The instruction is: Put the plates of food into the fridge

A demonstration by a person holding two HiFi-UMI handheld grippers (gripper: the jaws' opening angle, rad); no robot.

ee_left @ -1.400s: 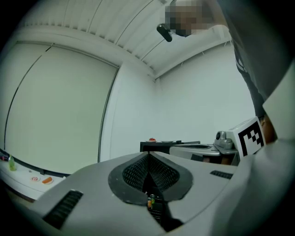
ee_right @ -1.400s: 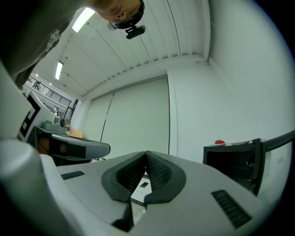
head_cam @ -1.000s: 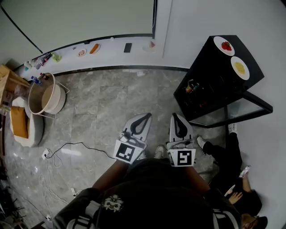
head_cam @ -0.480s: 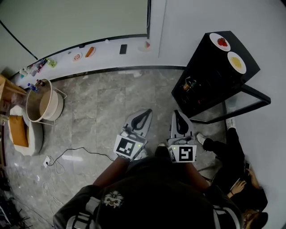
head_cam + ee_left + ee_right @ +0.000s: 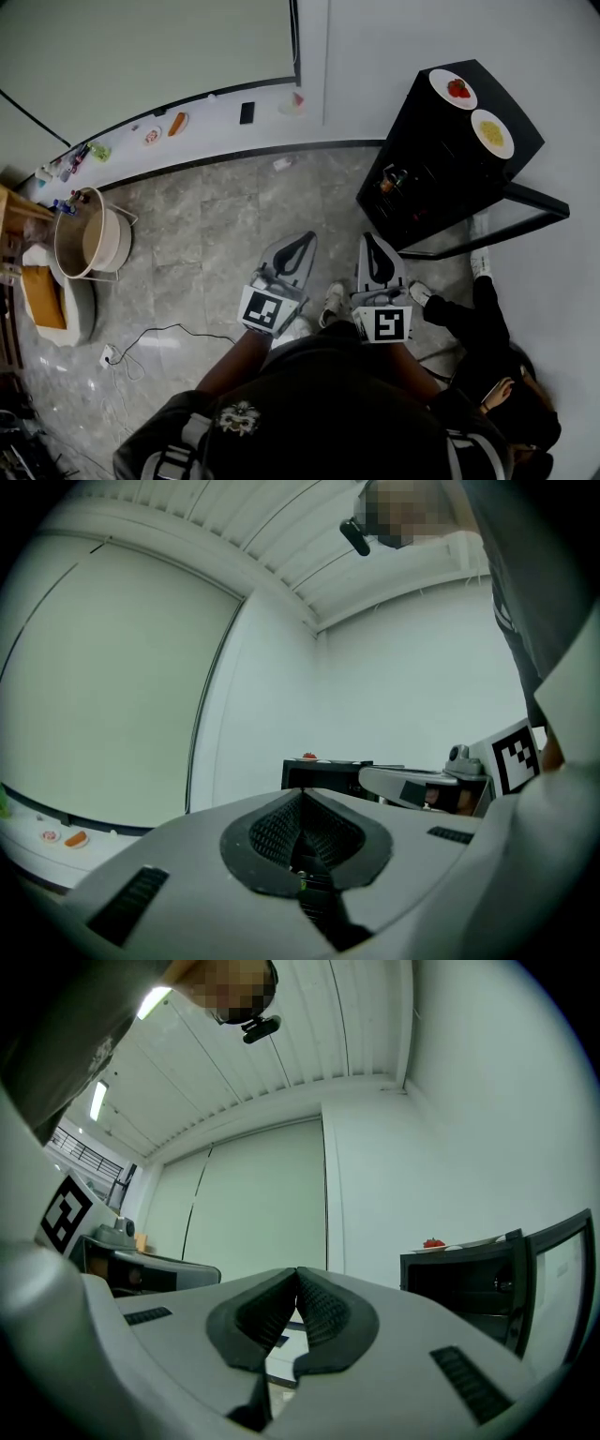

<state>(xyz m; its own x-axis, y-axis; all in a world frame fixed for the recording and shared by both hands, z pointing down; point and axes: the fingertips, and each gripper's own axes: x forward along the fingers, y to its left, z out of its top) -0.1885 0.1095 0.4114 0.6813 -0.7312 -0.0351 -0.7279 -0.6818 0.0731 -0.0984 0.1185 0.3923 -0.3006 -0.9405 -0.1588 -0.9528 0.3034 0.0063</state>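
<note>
The left gripper (image 5: 307, 240) and the right gripper (image 5: 368, 240) are held side by side, pointing roughly level toward the far wall. Each gripper's own view shows its ribbed black pads meeting at the tip with nothing between them. Below them lies a floor (image 5: 216, 211) of grey veined stone tiles, where a thin cable (image 5: 164, 330) trails to the left. At the right stands a black fridge (image 5: 445, 164) against the white wall, its glass door (image 5: 511, 217) swung open and a few items on its shelves. Both plates are on the fridge's top and well apart from the grippers: the plate of red food (image 5: 453, 88) toward the back and the plate of yellow food (image 5: 492, 133) nearer the front. A person's dark-trousered legs (image 5: 469, 319) rest on the floor just beside the open door. A white ledge (image 5: 216, 127) runs along the far wall, carrying small dishes and a dark flat object (image 5: 247, 112). At the far left is a round beige tub (image 5: 89, 239) on a stand. The only print to be made out is the black-and-white square pattern on the left marker cube (image 5: 263, 312) and the right marker cube (image 5: 388, 324).
</note>
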